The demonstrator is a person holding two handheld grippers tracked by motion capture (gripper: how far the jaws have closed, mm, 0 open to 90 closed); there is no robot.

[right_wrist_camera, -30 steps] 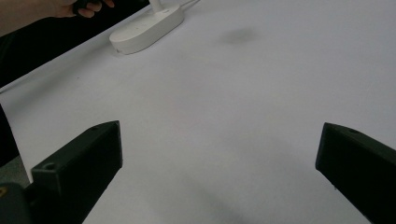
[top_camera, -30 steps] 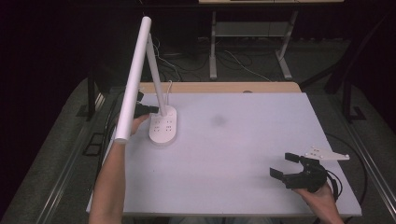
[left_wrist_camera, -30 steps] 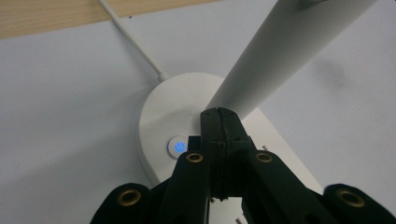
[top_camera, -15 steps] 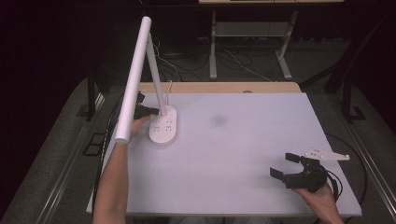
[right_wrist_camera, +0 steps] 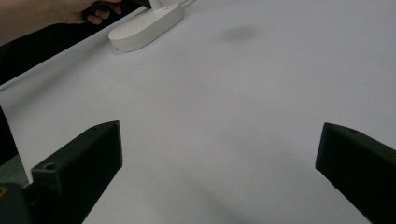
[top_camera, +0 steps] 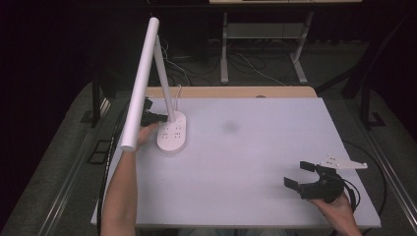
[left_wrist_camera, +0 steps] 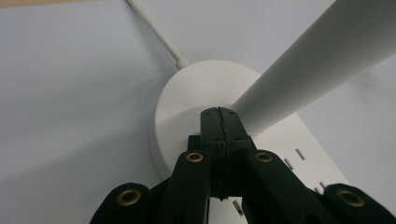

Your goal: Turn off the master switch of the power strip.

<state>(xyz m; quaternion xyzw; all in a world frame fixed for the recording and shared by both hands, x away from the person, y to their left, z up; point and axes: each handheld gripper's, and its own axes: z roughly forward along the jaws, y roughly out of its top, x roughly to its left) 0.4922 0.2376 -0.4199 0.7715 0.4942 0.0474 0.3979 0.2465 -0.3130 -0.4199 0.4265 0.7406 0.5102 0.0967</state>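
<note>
A white desk lamp stands at the table's left: oval base (top_camera: 172,133) with small slots, slanted stem (top_camera: 164,83) and long tubular head (top_camera: 141,81). My left gripper (top_camera: 160,118) is shut with nothing between its jaws, its tips at the foot of the stem, over the base (left_wrist_camera: 180,102). In the left gripper view the joined tips (left_wrist_camera: 218,113) sit just in front of the stem (left_wrist_camera: 303,70). My right gripper (top_camera: 298,174) stands open over bare table at the front right, far from the lamp. Its wide-apart jaws (right_wrist_camera: 217,135) face the lamp base (right_wrist_camera: 144,23).
The lamp's white cord (left_wrist_camera: 154,28) runs off the back of the base. A faint dark smudge (top_camera: 229,127) marks the white tabletop (top_camera: 246,187). A wooden strip (top_camera: 231,92) edges the back. Metal frame legs (top_camera: 223,54) and loose cables lie on the floor behind.
</note>
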